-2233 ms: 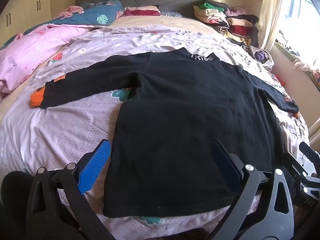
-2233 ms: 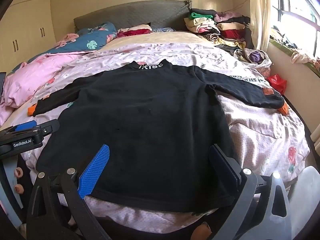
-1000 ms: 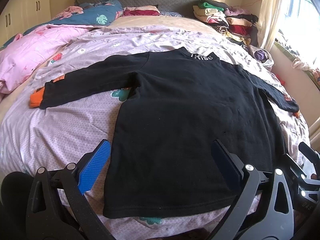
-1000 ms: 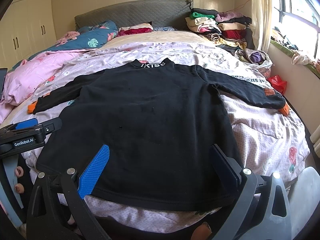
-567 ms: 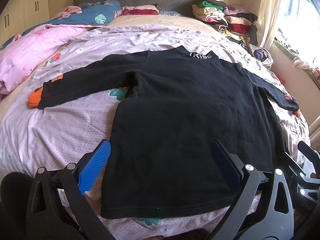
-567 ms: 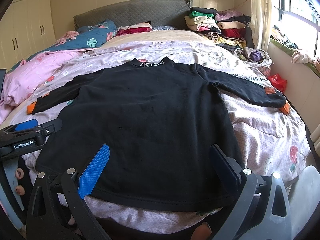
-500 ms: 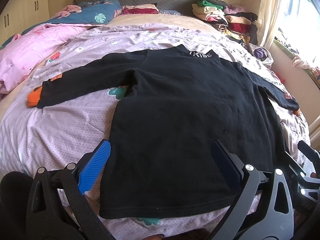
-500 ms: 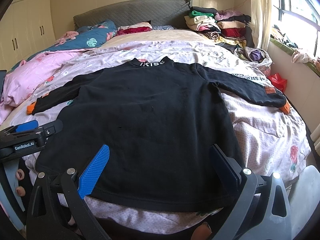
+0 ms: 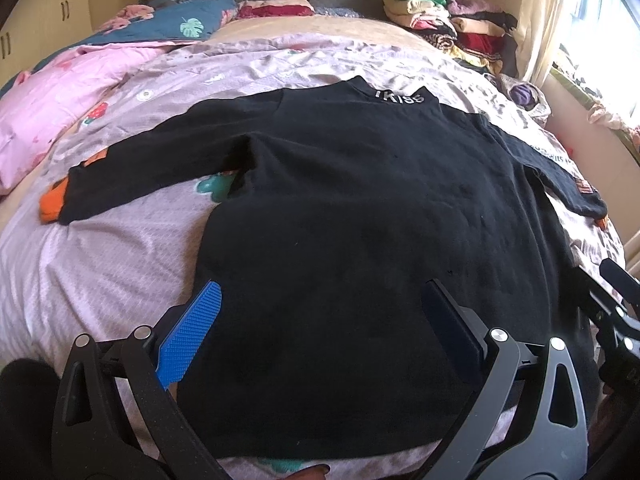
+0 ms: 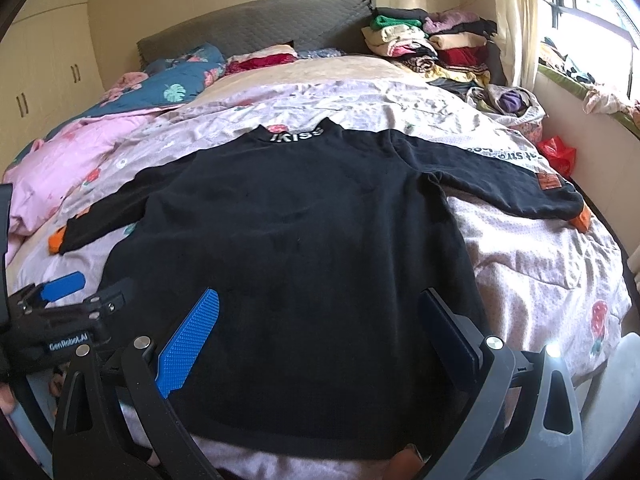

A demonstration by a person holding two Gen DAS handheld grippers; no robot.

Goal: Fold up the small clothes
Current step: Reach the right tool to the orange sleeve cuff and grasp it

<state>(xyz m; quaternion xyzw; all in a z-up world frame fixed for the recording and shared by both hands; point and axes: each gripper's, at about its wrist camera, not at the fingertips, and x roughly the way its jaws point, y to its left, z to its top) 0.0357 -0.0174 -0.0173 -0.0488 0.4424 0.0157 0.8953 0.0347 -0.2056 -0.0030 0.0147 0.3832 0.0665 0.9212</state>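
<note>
Currently | black long-sleeved top (image 9: 360,216) spread flat on bed (image 9: 100,264), sleeves out | left tongs (image 9: 320,320), right tongs (image 10: 320,320) gaped wide, empty, above hem | soft, limp, light; likely pinched at hem corners or cuffs.

black sweater (image 10: 304,240) flat on bed (image 10: 540,264), right gripper (image 10: 320,312) spread

Black sweater (image 9: 360,220) with white collar lettering and orange cuffs (image 9: 52,202); lilac dotted bedspread (image 9: 100,264) with floral motifs; pink quilt (image 9: 60,92); navy leaf-print pillow (image 10: 180,76); grey quilted headboard (image 10: 256,24); blue-padded black tools.
</note>
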